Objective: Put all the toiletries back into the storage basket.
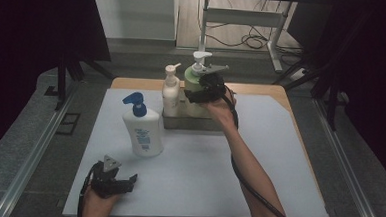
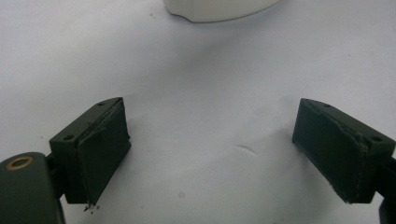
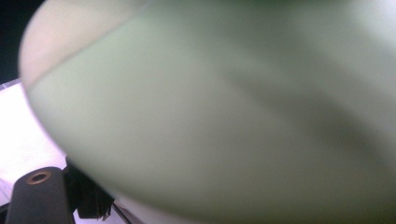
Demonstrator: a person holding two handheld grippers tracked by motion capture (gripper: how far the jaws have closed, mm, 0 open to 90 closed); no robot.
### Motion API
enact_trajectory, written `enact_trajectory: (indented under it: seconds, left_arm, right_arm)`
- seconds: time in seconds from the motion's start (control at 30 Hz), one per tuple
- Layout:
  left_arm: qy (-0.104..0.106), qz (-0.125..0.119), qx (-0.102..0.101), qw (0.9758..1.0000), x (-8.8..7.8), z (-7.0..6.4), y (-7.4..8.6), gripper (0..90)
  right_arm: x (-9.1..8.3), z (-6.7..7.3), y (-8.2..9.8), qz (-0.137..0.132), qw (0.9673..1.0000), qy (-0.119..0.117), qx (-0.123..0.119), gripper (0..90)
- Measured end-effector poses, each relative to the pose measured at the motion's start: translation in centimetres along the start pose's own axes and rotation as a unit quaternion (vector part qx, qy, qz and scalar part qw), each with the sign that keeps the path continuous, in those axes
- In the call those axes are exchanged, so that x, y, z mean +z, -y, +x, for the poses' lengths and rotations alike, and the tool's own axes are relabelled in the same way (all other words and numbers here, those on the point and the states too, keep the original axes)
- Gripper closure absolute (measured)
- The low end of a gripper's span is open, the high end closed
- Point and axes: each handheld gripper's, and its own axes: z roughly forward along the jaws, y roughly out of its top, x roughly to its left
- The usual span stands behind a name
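Your right gripper (image 1: pixel 198 91) is up at the top centre of the high view, right against the green pump bottle (image 1: pixel 194 83), which stands in the grey metal tray (image 1: pixel 193 122) at the far middle of the white mat (image 1: pixel 258 162). In the right gripper view that pale green bottle wall (image 3: pixel 224 116) sits blurred and very close in front of the lens, with one black jaw peeking out at the lower left, tight to the bottle. Your jaws are spread wide around the bottle's body, and it looks like you have it clamped between them, though the pads themselves are hidden behind the bottle.

Beside it in the tray, on the left, stands the small cream pump bottle (image 1: pixel 170 90), touching or nearly touching the green one; I can't tell which.

Nearer the frame's lower left, the white bottle with the blue pump (image 1: pixel 142 128) stands upright on the mat, apart from the tray.

Your left gripper (image 1: pixel 127 182) rests at the bottom left of the high view, low on the mat. In the left gripper view its jaws stand wide apart with nothing between them, just bare mat, and the white bottle's base (image 2: pixel 219 9) shows at the top edge.
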Motion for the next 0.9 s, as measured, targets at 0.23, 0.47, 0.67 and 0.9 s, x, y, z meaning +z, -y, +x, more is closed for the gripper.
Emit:
enact_trajectory:
  seconds: [0.23,0.47,0.67,0.9]
  left_arm:
    - [0.0,0.0,0.0,1.0,0.0,0.0,0.0,10.4]
    - [0.0,0.0,0.0,1.0,0.0,0.0,0.0,10.4]
    - [0.0,0.0,0.0,1.0,0.0,0.0,0.0,10.4]
    - [0.0,0.001,0.001,1.0,0.0,0.0,0.0,10.4]
  right_arm:
    - [0.7,0.1,0.5,0.012,0.9999,-0.008,0.007,13.0]
    - [1.4,0.2,1.1,0.025,0.9994,-0.02,0.011,13.0]
    - [1.7,0.2,1.5,0.034,0.9989,-0.029,0.015,13.0]
    - [2.0,0.3,2.0,0.041,0.9986,-0.032,0.012,13.0]
